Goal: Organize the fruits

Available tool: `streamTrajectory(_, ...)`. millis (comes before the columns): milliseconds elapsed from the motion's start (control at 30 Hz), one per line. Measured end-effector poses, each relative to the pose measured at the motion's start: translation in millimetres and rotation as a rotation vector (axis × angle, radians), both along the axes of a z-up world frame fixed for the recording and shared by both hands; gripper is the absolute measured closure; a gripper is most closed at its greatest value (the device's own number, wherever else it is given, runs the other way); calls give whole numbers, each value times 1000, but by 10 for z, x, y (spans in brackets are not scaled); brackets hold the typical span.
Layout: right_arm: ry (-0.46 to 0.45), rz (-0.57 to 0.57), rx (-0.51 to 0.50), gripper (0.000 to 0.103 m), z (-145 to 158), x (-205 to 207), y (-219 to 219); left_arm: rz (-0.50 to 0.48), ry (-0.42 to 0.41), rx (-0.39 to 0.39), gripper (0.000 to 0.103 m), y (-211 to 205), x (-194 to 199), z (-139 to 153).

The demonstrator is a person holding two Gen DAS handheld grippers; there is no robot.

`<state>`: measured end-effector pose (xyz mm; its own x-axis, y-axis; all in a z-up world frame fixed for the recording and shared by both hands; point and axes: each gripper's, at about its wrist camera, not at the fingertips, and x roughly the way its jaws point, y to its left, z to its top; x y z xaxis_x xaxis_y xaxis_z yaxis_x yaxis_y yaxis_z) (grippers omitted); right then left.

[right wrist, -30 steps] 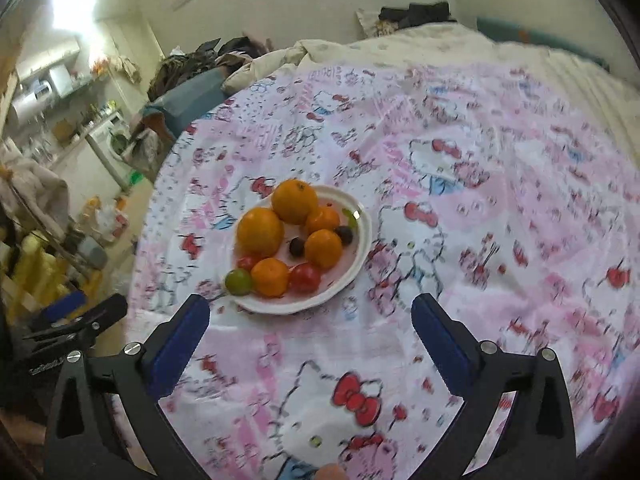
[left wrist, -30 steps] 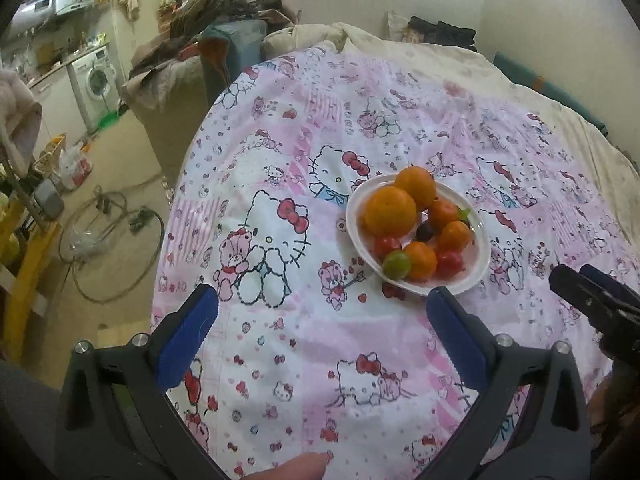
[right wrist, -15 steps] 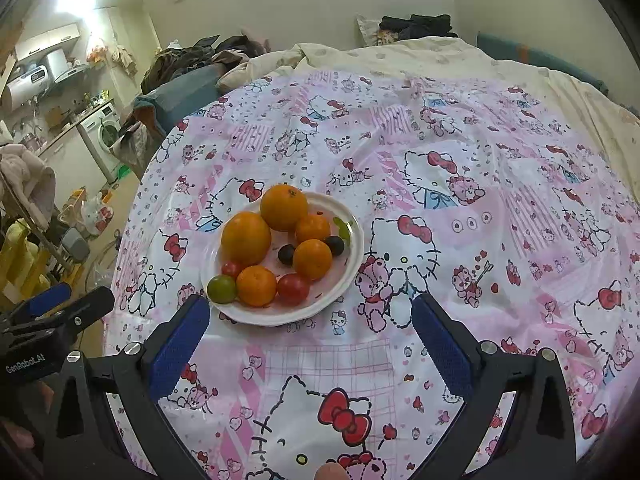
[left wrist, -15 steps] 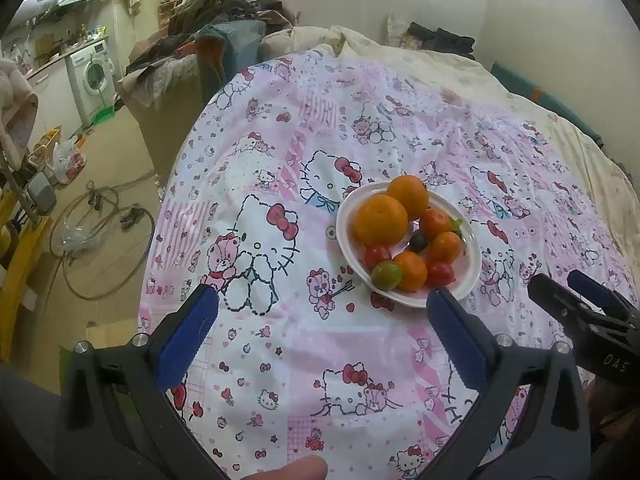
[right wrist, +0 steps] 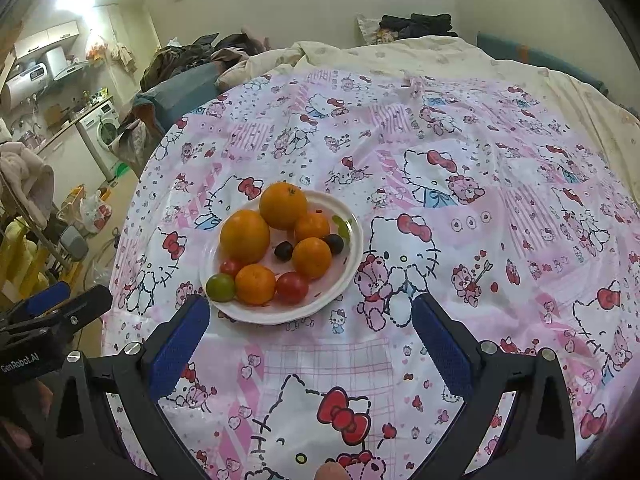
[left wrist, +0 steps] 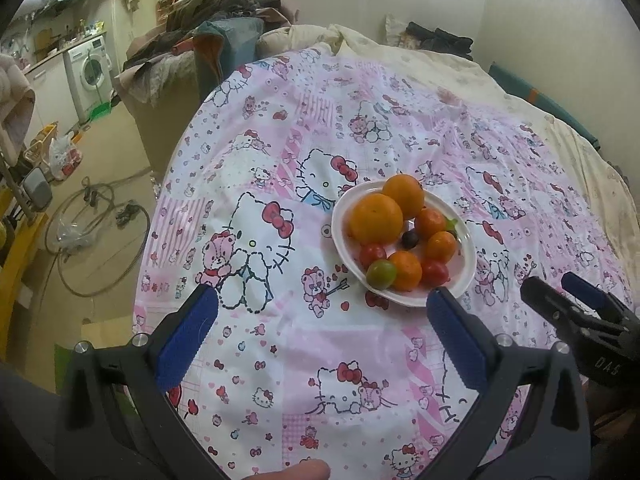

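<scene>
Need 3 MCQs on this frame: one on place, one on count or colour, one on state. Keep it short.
1. Where does the green tomato sit on the plate?
A. at the rim nearest the camera, beside a small orange
B. at the far rim
C. off the plate, on the cloth

2. How many orange-coloured fruits are on the plate?
A. three
B. five
C. seven

3. What state is the right gripper in?
A. shut on a tomato
B. shut on nothing
C. open and empty

Answers:
1 A: the right wrist view shows it at the near left rim, next to a small orange.
2 B: two large and three small ones.
3 C: its blue pads stand wide apart over the cloth.
</scene>
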<state>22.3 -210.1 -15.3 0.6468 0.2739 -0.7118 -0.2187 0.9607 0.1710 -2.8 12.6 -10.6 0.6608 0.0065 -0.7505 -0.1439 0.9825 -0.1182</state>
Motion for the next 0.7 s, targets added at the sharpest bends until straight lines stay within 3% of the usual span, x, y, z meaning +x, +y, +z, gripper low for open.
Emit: streamTrajectory(700,16,-6,-4,0,-28,5,-3,6,16,-8,0,18,-4,-25)
